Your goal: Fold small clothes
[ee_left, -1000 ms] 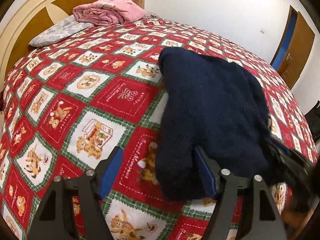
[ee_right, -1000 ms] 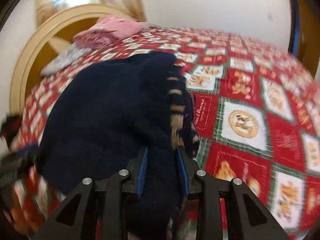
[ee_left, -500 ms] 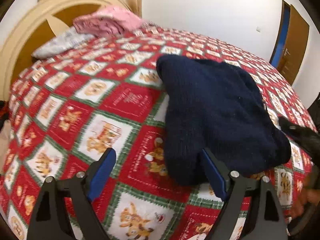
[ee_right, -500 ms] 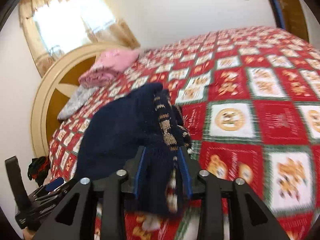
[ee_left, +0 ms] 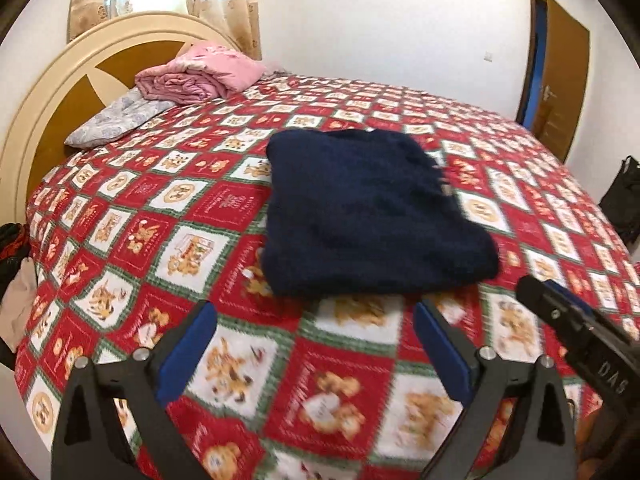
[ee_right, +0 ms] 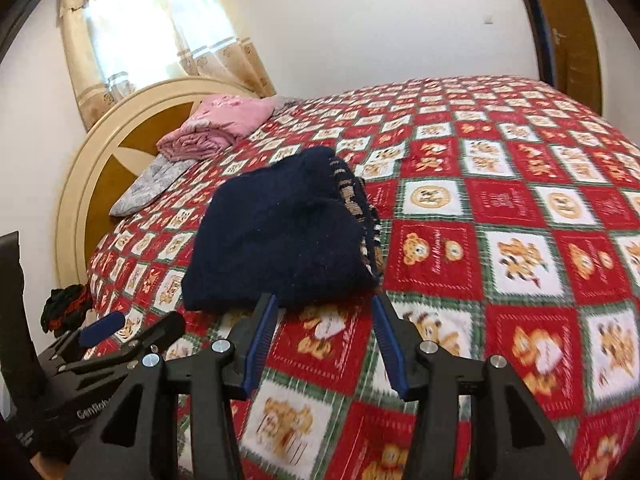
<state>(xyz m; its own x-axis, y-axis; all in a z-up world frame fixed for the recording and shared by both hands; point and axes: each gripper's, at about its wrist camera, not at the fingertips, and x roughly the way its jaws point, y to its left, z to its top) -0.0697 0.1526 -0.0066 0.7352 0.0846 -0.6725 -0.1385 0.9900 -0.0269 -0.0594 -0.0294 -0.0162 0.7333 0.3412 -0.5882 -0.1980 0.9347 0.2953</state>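
your left gripper [ee_left: 316,344] hovers above the red bear-print bedspread [ee_left: 168,216], jaws opening wide with nothing between them; your right gripper [ee_right: 324,332] is also opening and empty. both sit just short of the folded navy sweater [ee_left: 360,216], which lies mid-bed, apart from the pink blanket [ee_left: 200,76] by the headboard

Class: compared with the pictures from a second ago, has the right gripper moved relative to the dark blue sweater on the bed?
Yes. The right gripper has pulled back off the dark blue sweater; its opening jaws now frame only the bedspread, nothing between them.
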